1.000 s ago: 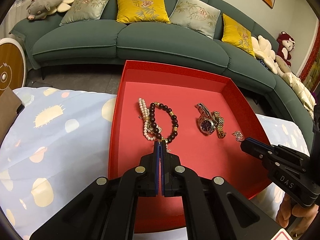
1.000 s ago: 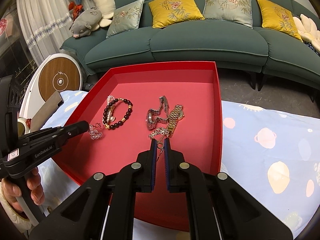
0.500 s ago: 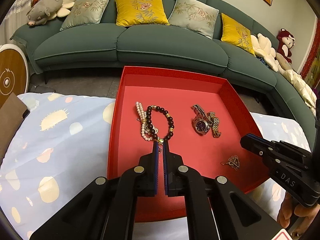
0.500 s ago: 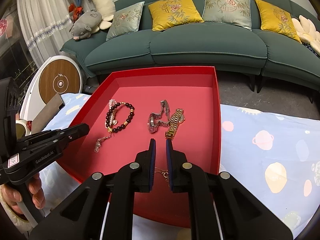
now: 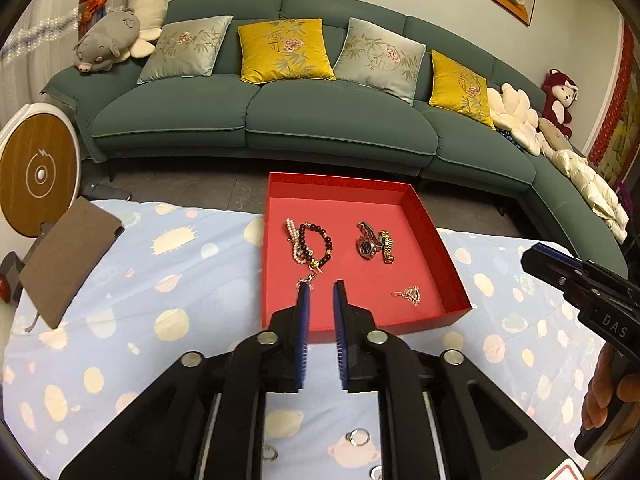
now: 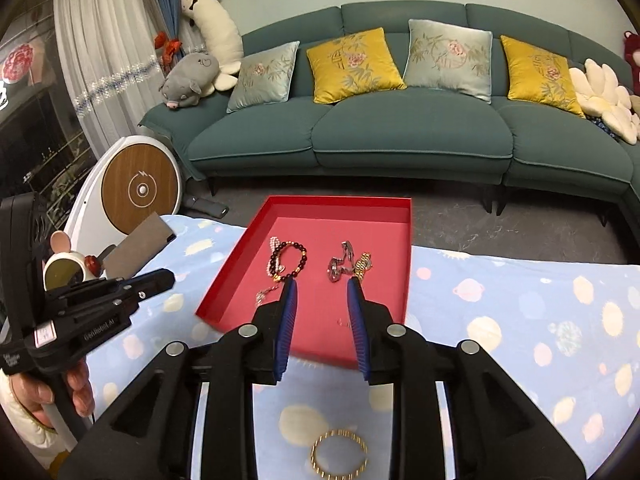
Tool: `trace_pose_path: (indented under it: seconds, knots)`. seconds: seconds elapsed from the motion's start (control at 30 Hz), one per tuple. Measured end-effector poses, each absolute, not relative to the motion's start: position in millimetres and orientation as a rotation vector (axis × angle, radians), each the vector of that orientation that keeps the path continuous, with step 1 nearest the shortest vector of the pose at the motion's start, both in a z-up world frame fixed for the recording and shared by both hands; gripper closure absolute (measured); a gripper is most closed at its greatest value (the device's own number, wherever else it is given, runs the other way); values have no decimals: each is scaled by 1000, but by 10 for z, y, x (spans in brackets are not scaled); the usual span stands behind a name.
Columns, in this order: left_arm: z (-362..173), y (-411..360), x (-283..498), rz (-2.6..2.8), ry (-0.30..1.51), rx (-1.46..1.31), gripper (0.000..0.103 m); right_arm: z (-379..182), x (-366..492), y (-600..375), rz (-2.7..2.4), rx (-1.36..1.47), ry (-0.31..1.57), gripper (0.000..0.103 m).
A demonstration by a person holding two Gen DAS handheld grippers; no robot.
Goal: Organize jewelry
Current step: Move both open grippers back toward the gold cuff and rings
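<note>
A red tray sits on a blue patterned cloth. It holds a dark bead bracelet with a pearl strand, two watches, a small chain and a pendant. My left gripper is open and empty above the tray's near edge. My right gripper is open and empty, back from the tray. A gold bangle lies on the cloth under the right gripper. Small rings lie under the left gripper.
A green sofa with cushions stands behind the table. A brown pad lies at the cloth's left edge, beside a round white and wood device. A mouse-shaped cup stands at the left.
Both grippers have opened and pulled back and up from the tray. The left let go of the small chain and the right let go of the pendant, which now lie in the tray.
</note>
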State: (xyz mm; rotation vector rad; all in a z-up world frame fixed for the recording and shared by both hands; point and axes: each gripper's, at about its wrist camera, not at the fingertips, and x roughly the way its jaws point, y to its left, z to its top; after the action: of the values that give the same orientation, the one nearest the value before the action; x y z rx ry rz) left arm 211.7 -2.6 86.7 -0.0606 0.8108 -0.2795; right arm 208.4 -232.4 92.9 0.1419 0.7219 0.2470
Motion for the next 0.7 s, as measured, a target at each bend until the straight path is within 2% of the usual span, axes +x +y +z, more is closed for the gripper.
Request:
trace_pose_path:
  seconds: [0.07,0.1,0.2,0.3,0.37,0.47,0.6,0.7]
  knots:
    - [857,111,1930,-256,811,-87,72,979,1862,-2326,228,118,714,77]
    - [823,174,1839,-242,815,-96,71,984,1747,-2333,218,113,713,75]
    - [651,296,1623,-197,845,-94,70,903,1470,-2396,202,141,732,74]
    - [460,321,1453,-171,888,-73,70,751,1256,-2445,167,161,753,65]
    - [353,325,1387,-170,910,-74,70,629,1153,-2464,153,181,774,65]
    - [183,345,1281,-136,917,-95,59,452,1032,-2441,139,182,799,65]
    - [32,295,1274,-148,949,-65,59,278,977,-2345,133,91,825,60]
    - [4,290,1259,-142,937,-46,59,136,984,-2366,146,103,857,59]
